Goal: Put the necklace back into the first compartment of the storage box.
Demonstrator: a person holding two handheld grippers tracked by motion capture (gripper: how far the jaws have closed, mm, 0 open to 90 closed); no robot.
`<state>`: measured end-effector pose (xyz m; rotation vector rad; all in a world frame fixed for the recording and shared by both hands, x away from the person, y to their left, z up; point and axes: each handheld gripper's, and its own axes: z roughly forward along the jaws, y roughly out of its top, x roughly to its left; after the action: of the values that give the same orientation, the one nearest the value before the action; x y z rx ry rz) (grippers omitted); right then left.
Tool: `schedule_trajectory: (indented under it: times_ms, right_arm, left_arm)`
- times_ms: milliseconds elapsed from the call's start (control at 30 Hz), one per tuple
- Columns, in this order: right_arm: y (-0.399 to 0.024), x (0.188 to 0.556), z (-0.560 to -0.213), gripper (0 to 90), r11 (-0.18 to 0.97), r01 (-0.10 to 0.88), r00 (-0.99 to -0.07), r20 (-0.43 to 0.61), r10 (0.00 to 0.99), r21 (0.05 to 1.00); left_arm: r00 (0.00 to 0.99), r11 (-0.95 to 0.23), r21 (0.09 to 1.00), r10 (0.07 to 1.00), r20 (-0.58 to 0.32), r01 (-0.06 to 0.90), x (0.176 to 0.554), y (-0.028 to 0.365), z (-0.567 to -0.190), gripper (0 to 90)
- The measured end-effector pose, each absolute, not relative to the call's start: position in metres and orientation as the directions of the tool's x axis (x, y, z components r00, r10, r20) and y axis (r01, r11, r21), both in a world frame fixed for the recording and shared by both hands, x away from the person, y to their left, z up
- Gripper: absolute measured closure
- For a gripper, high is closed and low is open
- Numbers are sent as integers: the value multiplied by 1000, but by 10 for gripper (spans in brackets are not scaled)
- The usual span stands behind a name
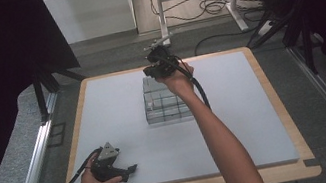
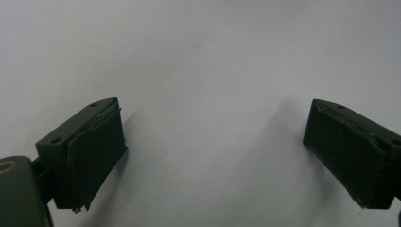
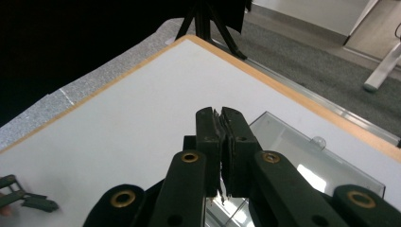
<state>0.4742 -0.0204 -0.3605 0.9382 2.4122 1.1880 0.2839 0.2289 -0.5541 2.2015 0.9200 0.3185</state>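
Two grippers are in your hands over the white mat [image 1: 121,124]. Nearest you, your left gripper [image 1: 132,168] rests low by the front edge of the mat, its jaws spread wide with bare mat between them; in the left gripper view the two black pads [image 2: 94,156] stand well apart. Farther out, your right arm reaches across to the clear plastic box [image 1: 165,102] near the middle of the mat, toward its far side. Your right gripper [image 3: 221,142] hangs above the box's far end, jaws pressed together with nothing between them. Beyond the wooden table edge [image 1: 258,69] lie grey floor and cables.
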Motion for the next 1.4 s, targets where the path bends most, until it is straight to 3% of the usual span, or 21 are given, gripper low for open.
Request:
schedule_trajectory:
  times_ms: [733, 1400]
  right_arm:
    - [-3, 495, -443, 849, 551, 534, -730, 21, 683, 641]
    - [10, 502, -486, 845, 598, 582, -731, 32, 682, 552]
  left_arm:
    - [717, -490, 701, 696, -44, 518, 284, 229, -554, 60]
    - [716, -489, 702, 696, -44, 518, 283, 229, -554, 61]
